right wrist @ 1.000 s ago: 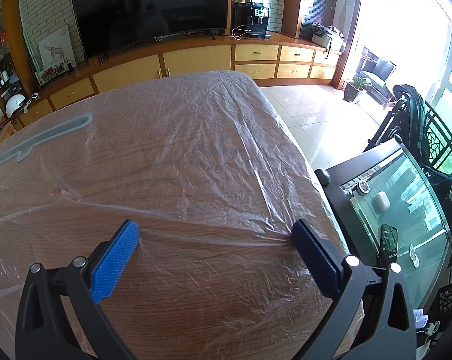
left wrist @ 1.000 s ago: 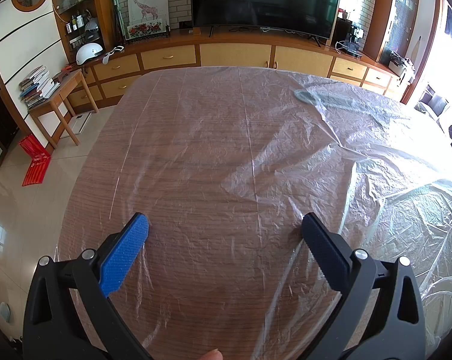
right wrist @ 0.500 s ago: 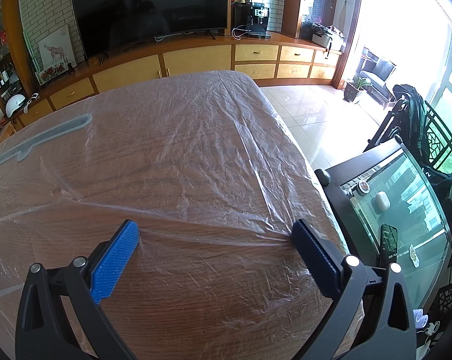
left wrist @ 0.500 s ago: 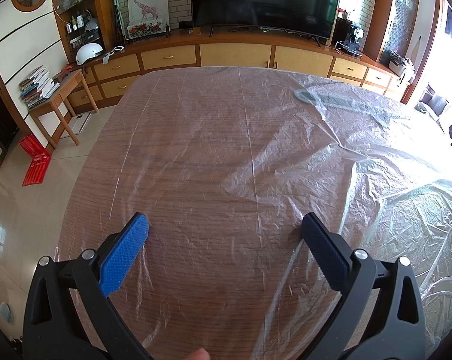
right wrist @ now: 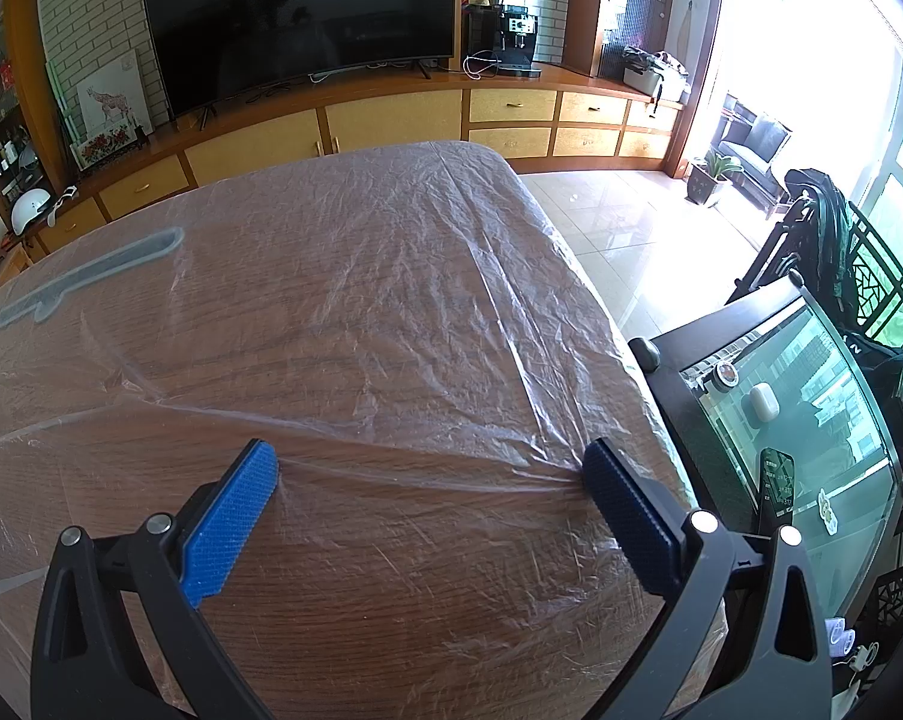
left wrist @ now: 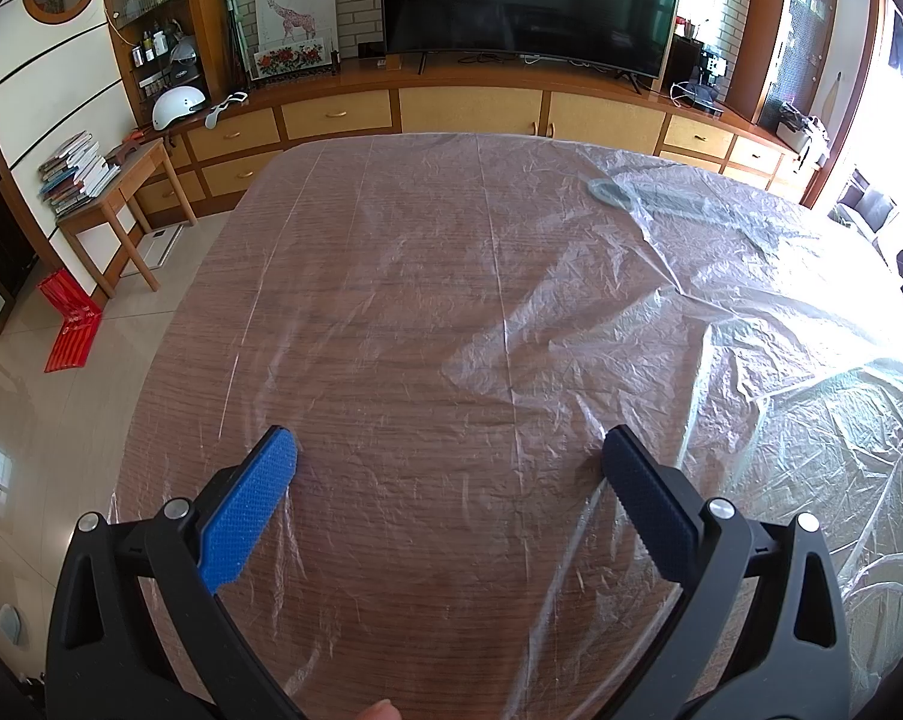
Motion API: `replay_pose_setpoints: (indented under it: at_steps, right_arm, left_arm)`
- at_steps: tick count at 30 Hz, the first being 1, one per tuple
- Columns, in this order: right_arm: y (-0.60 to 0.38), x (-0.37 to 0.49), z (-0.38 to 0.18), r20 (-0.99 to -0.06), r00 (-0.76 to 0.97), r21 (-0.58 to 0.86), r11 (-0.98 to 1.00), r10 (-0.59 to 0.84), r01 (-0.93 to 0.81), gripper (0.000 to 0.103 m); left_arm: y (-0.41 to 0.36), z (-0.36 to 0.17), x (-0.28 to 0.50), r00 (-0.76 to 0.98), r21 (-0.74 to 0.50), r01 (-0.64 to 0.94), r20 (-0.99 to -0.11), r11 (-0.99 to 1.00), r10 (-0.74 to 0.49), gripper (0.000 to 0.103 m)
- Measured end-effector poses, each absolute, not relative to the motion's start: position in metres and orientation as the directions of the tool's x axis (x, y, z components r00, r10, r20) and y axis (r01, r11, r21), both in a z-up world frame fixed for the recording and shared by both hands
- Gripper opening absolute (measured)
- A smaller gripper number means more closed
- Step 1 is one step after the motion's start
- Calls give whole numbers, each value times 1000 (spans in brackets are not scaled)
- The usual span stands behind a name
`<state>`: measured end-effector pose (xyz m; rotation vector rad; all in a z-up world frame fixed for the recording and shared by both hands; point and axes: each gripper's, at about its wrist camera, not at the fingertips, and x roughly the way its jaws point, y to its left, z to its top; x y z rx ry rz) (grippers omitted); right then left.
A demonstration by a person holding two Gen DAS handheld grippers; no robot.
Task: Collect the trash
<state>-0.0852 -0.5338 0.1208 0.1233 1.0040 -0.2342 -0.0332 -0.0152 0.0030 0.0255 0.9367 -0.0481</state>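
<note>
A thin clear plastic sheet (left wrist: 571,312) lies crumpled over a large wooden table (left wrist: 355,396); the same plastic sheet (right wrist: 391,312) shows in the right wrist view. My left gripper (left wrist: 449,450) hangs open just above the sheet near the table's near edge, nothing between its blue pads. My right gripper (right wrist: 430,462) is also open, low over a raised fold of the sheet near the table's right edge. A grey flat shape (left wrist: 649,195) lies under the plastic at the far side, and the grey shape (right wrist: 85,279) shows far left in the right wrist view.
A long wooden cabinet (left wrist: 469,108) with a television (left wrist: 523,0) runs along the far wall. A small side table (left wrist: 121,192) with books stands on the left. A dark glass-topped stand (right wrist: 799,420) holding small items sits close to the table's right edge.
</note>
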Motion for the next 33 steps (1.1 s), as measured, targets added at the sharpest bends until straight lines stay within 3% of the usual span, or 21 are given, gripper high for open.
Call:
replay_pose_setpoints:
  at_steps: [33]
  right_arm:
    - [-534, -85, 121, -847, 514, -5, 968, -138, 251, 99]
  left_arm:
    - [-13, 1, -32, 591, 2, 53, -806, 999, -30, 102]
